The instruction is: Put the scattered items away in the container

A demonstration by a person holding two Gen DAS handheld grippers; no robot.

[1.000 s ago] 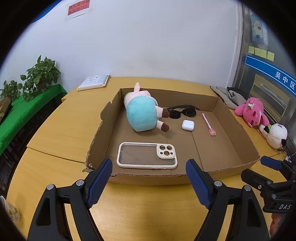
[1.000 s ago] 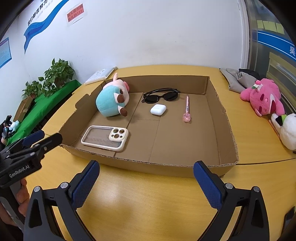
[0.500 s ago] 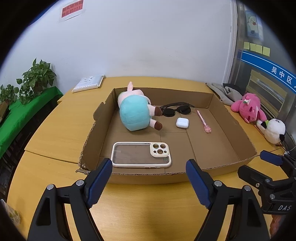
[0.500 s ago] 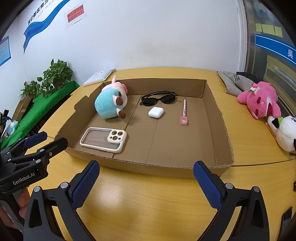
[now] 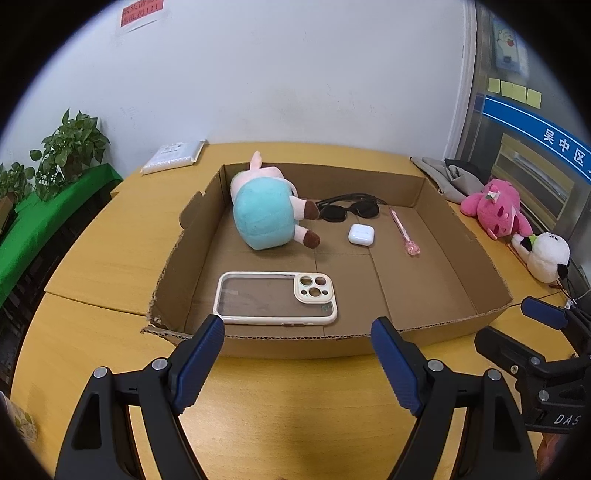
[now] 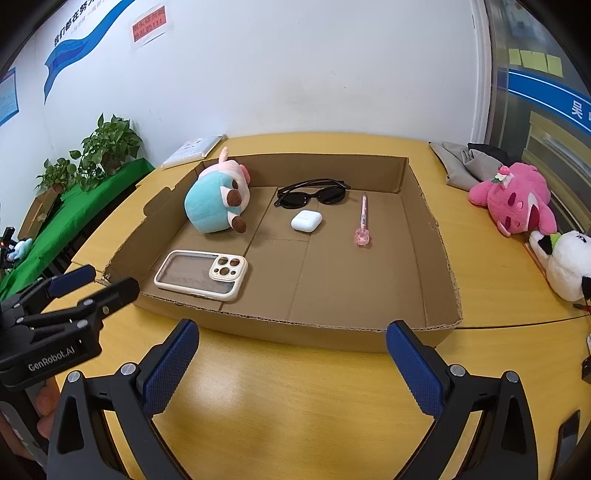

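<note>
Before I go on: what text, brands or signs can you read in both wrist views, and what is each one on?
"GenRobot.AI": white print on the black left tongs, on the body.
"DAS": cut off, on the black right tongs, on the body.
"吴中区": white characters on the blue door band.
Red wall sign: too blurred to read.
Blue wave wall banner: characters too small.
Yellow sticky notes: no legible writing.

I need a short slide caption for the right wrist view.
Open right tool before a cardboard tray holding phone case, sunglasses, pen.
</note>
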